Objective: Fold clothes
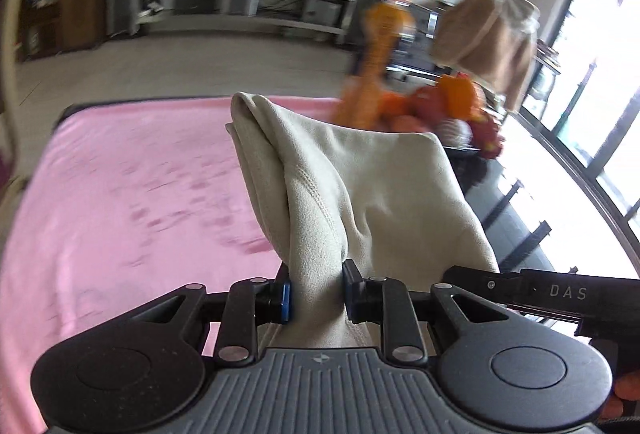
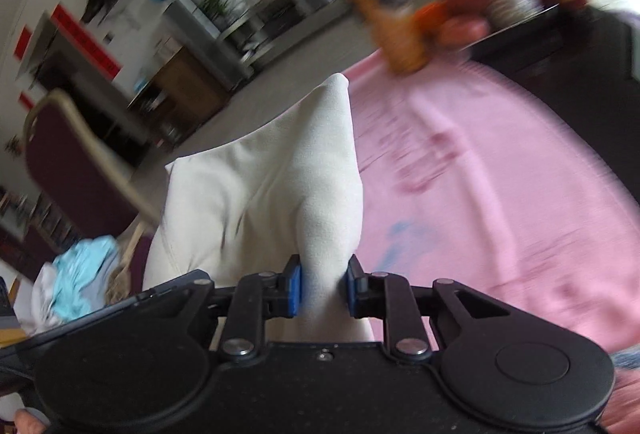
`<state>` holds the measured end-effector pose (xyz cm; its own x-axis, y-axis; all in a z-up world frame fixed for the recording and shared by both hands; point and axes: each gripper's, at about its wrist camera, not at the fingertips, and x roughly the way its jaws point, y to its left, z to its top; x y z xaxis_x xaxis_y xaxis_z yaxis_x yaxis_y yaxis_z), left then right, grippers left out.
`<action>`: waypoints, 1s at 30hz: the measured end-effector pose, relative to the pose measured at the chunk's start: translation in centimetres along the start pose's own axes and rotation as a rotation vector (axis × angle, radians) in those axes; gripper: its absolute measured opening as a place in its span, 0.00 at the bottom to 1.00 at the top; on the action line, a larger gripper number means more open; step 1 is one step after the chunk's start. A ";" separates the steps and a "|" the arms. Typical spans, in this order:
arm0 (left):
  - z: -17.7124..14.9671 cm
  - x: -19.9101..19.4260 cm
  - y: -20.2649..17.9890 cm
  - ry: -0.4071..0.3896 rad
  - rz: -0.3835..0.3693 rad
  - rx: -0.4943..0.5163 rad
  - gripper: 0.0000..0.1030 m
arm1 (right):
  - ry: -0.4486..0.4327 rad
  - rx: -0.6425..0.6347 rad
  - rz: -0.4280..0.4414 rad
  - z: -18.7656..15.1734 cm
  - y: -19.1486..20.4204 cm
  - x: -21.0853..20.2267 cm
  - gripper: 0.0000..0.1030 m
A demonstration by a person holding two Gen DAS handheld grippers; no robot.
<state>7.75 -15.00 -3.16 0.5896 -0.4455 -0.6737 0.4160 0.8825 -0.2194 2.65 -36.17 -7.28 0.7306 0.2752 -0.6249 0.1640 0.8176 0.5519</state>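
Note:
A cream garment (image 1: 360,186) is bunched and lifted above the pink blanket (image 1: 132,194). My left gripper (image 1: 316,294) is shut on a fold of it, the cloth squeezed between the blue pads. In the right wrist view the same cream garment (image 2: 272,178) rises in a peak, and my right gripper (image 2: 322,288) is shut on another pinch of it. The pink blanket (image 2: 480,194) lies below and to the right. The other gripper's black body (image 1: 560,294) shows at the right edge of the left wrist view.
An orange bottle (image 1: 376,46) and a dish of orange and red fruit (image 1: 448,110) stand past the blanket's far right corner. A dark red chair (image 2: 76,162) and a heap of light blue clothes (image 2: 80,274) are at the left. Both views are blurred.

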 end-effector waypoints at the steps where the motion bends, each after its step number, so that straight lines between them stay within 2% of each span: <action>1: 0.3 1.0 -1.8 0.002 -0.009 0.016 0.22 | -0.018 0.007 -0.019 0.7 -1.3 -0.8 0.20; 6: 1.1 7.1 -9.2 0.028 -0.017 0.074 0.22 | -0.087 0.064 -0.098 3.9 -8.0 -2.3 0.20; 9: 1.0 10.8 -12.1 0.058 -0.012 0.092 0.22 | -0.113 0.103 -0.131 5.3 -11.6 -1.4 0.20; 12: 0.9 14.3 -13.8 0.081 0.013 0.108 0.22 | -0.130 0.133 -0.145 6.2 -14.7 0.4 0.21; 15: 1.0 17.3 -13.8 0.109 0.035 0.109 0.23 | -0.132 0.149 -0.138 6.9 -17.0 2.6 0.20; 16: 0.9 18.3 -13.5 0.129 0.049 0.105 0.27 | -0.128 0.152 -0.140 7.1 -17.7 3.4 0.21; 17: 0.9 19.4 -13.2 0.148 0.064 0.101 0.35 | -0.118 0.145 -0.153 7.3 -18.2 4.3 0.21; 19: 0.7 21.6 -12.7 0.187 0.093 0.094 0.42 | -0.081 0.130 -0.221 7.4 -19.2 5.8 0.34; 20: 0.7 21.3 -12.5 0.183 0.090 0.088 0.47 | -0.059 0.127 -0.273 7.5 -19.7 6.4 0.39; 22: 0.6 20.0 -12.2 0.169 0.079 0.075 0.45 | -0.100 0.126 -0.298 7.2 -20.0 5.3 0.47; 23: 0.6 19.4 -12.0 0.162 0.074 0.069 0.38 | -0.133 0.126 -0.301 7.0 -20.1 4.5 0.52; 24: 0.6 18.8 -11.8 0.155 0.068 0.062 0.37 | -0.165 0.126 -0.303 6.8 -20.2 3.6 0.60; 25: 0.5 18.2 -11.7 0.148 0.063 0.056 0.37 | -0.190 0.127 -0.297 6.5 -20.1 2.9 0.61; 27: 0.5 17.0 -11.3 0.134 0.052 0.043 0.33 | -0.223 0.130 -0.268 6.0 -19.6 1.9 0.60; 28: 0.4 16.3 -11.2 0.127 0.046 0.037 0.31 | -0.229 0.127 -0.250 5.8 -19.2 1.7 0.56; 29: 0.4 15.7 -11.0 0.120 0.041 0.030 0.25 | -0.232 0.123 -0.234 5.7 -18.8 1.6 0.49; 30: 0.3 15.1 -10.8 0.113 0.035 0.024 0.22 | -0.229 0.113 -0.220 5.6 -18.3 1.6 0.30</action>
<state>12.39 -31.35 -10.72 0.5229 -0.3929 -0.7564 0.4135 0.8929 -0.1780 4.52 -53.52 -15.34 0.7973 -0.0332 -0.6027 0.3977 0.7800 0.4832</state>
